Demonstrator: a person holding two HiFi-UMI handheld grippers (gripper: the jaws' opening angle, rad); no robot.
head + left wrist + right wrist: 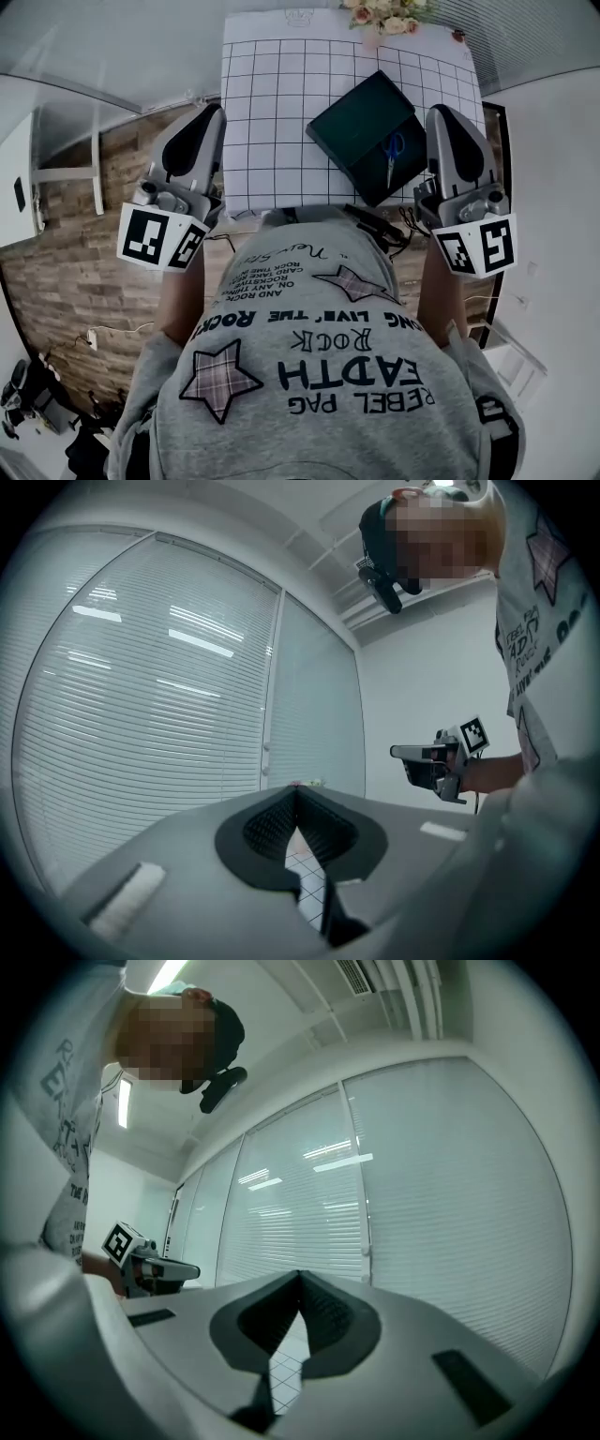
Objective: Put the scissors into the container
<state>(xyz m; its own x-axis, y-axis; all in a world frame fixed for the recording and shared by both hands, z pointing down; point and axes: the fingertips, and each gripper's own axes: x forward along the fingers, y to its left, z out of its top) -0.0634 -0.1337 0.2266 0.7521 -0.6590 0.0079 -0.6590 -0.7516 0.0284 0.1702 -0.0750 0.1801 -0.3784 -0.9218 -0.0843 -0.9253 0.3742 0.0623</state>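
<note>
Lying by container (354,120) R edge: scissors (394,154)

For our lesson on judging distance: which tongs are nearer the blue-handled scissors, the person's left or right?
Right. The right tongs are just right of the scissors in the container; the left tongs are across the grid mat, to their left.

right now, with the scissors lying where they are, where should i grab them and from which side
Take the scissors across the neck just below the blue loops, coming straight down with the right gripper, which is nearest. They seem to lie flat at the right corner of the container, loops away from you, so the narrow closed part probably suits the jaws.
</note>
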